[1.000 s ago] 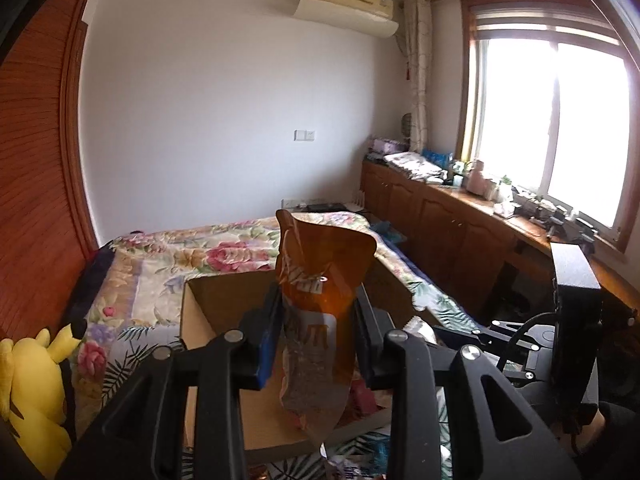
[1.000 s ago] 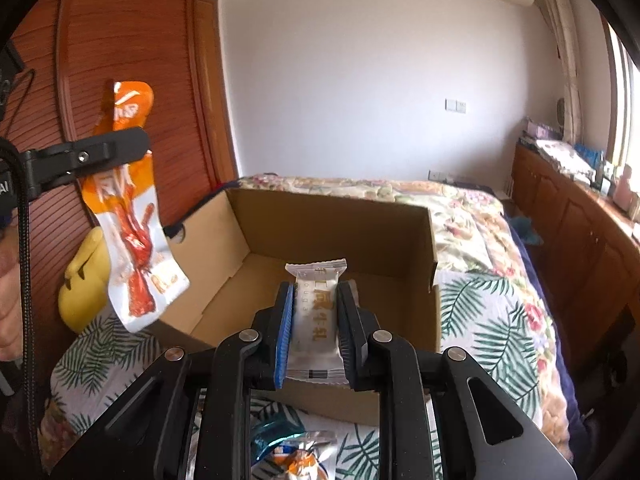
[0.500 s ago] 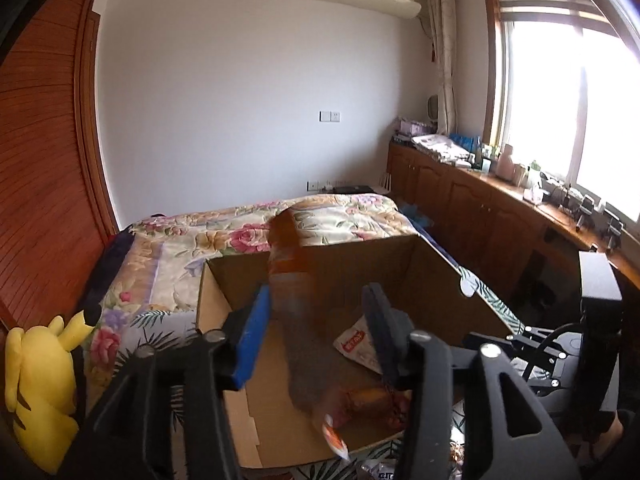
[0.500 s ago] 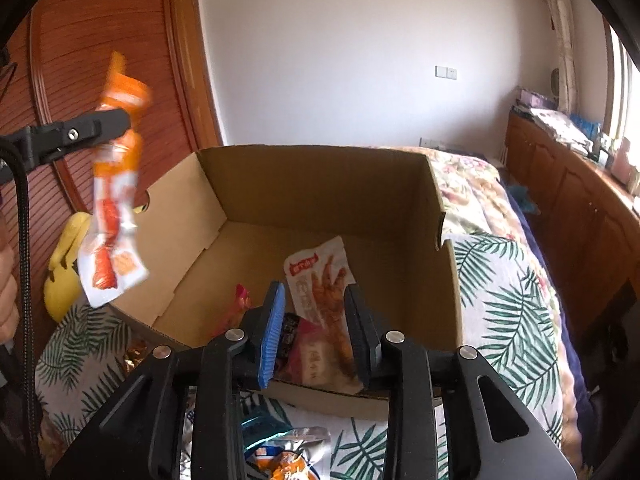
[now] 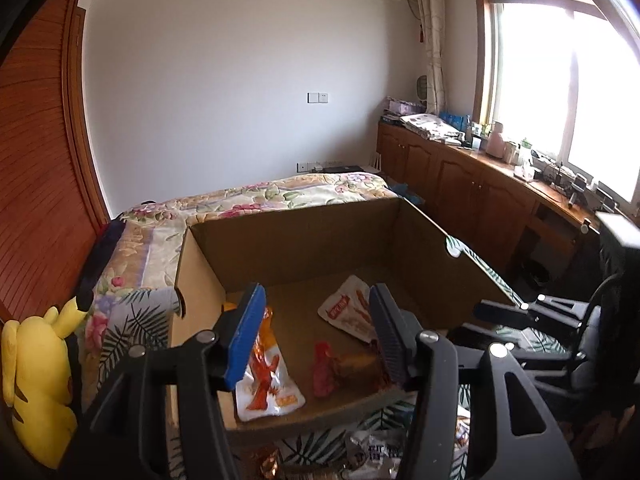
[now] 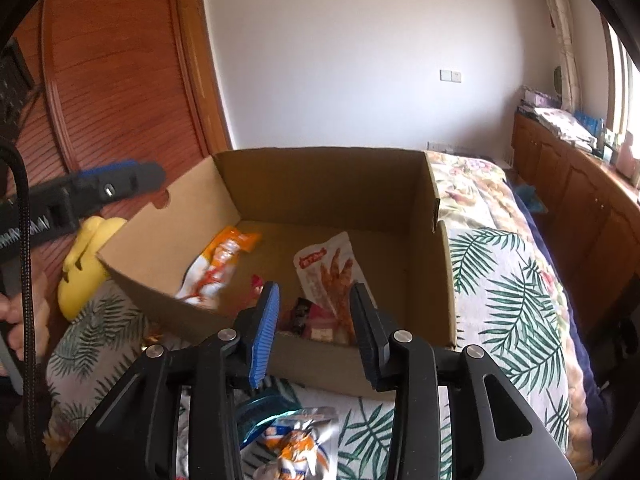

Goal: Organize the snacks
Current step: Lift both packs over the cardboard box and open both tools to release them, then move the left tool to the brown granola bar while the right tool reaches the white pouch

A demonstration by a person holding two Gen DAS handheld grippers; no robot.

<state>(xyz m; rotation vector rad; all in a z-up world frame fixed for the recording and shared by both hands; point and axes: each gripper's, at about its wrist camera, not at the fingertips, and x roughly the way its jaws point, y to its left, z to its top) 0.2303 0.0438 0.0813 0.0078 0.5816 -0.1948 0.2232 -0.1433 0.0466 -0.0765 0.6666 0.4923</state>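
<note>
**Snacks dropped in the box, more wait on the bed**

Snacks already lie on the floor of the cardboard box [image 6: 320, 184]: an orange-and-white packet [image 6: 218, 266] toward its left wall, a white chicken-feet packet [image 6: 328, 276] near the middle, and a few small red and dark wrappers [image 6: 308, 316] by the near wall.

The left gripper [image 5: 316, 336] hangs over the box's near edge, its jaws apart and holding nothing; they have just been opening, and the orange-and-white packet rests below and slightly left of them. The right gripper [image 6: 314, 326] is likewise parted, more narrowly, and empty, jaws just opened, with the small wrappers lying beneath its tips.

By my reading, the drop step is finished for both hands. Loose packets [image 6: 298, 442] remain on the leaf-print bedspread [image 6: 504, 304] just in front of the box, below the right gripper. The next move likely calls for pulling back, dipping toward that pile and closing on one crinkly packet without dragging its neighbours.
</note>
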